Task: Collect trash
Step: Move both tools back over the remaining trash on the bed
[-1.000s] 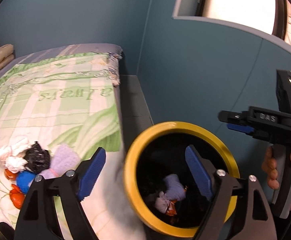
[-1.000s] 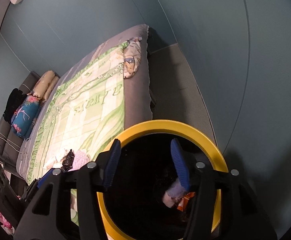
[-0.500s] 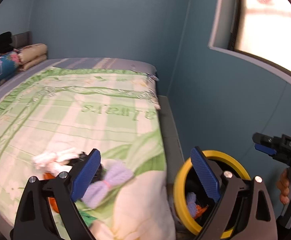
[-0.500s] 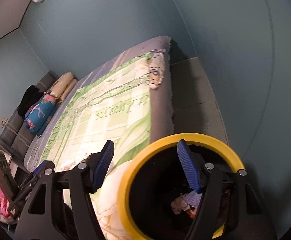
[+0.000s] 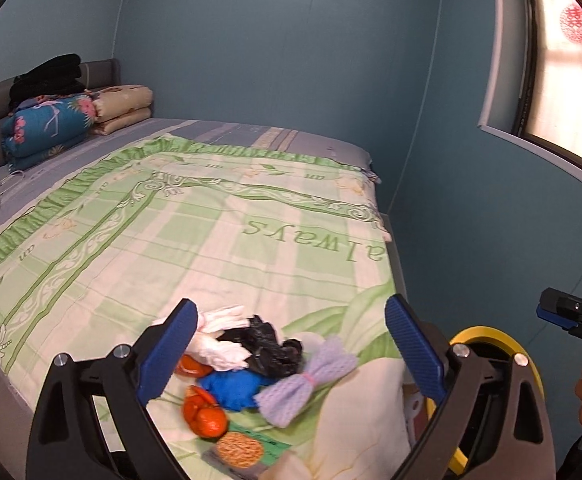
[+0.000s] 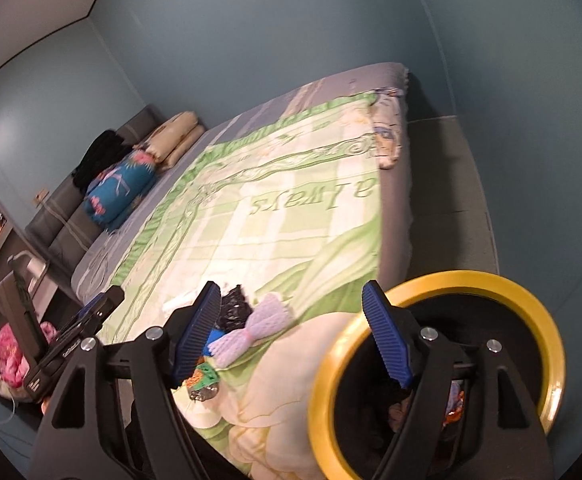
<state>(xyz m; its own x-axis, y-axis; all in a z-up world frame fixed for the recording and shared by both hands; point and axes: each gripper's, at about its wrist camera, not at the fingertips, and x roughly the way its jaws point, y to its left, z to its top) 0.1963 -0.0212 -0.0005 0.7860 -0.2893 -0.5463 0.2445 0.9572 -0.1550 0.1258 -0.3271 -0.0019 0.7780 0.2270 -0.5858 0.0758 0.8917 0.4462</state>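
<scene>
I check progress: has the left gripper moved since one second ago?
Yes. The left gripper swung from over the bin to the trash pile.

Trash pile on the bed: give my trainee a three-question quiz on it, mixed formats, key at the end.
1. True or false: the black crumpled bag lies inside the yellow-rimmed bin.
2. The purple foam net lies A) on the bedspread, B) on the folded quilts, C) on the floor.
3. Fill in: neither the left gripper nor the right gripper holds ____.

Key: 1 false; 2 A; 3 anything.
</scene>
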